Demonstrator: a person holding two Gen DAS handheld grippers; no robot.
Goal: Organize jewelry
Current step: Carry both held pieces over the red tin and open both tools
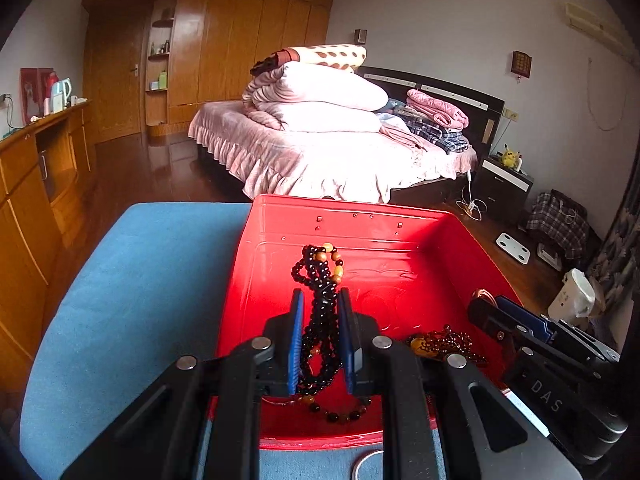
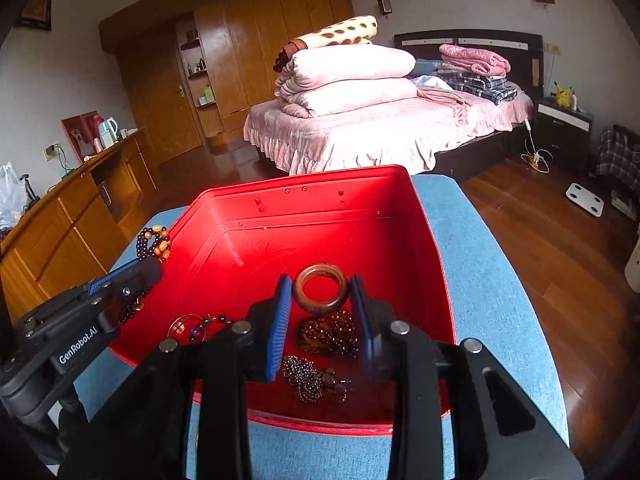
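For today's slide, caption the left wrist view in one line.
Left hand-held gripper holds a black bead necklace with amber beads over the glossy red metal box.

Black bead necklace (image 1: 320,320) with amber beads, bunched, hangs over open red box (image 1: 400,280); brown wooden bangle (image 2: 320,287) held level above box floor, where dark bead clusters (image 2: 308,376) and a thin ring (image 2: 186,326) lie.

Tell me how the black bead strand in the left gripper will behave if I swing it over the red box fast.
The black bead strand hangs in limp loops from the left gripper, so it will probably sway and trail. Its loose end with amber beads looks free and may whip about. Round glossy beads could slip between the pads.
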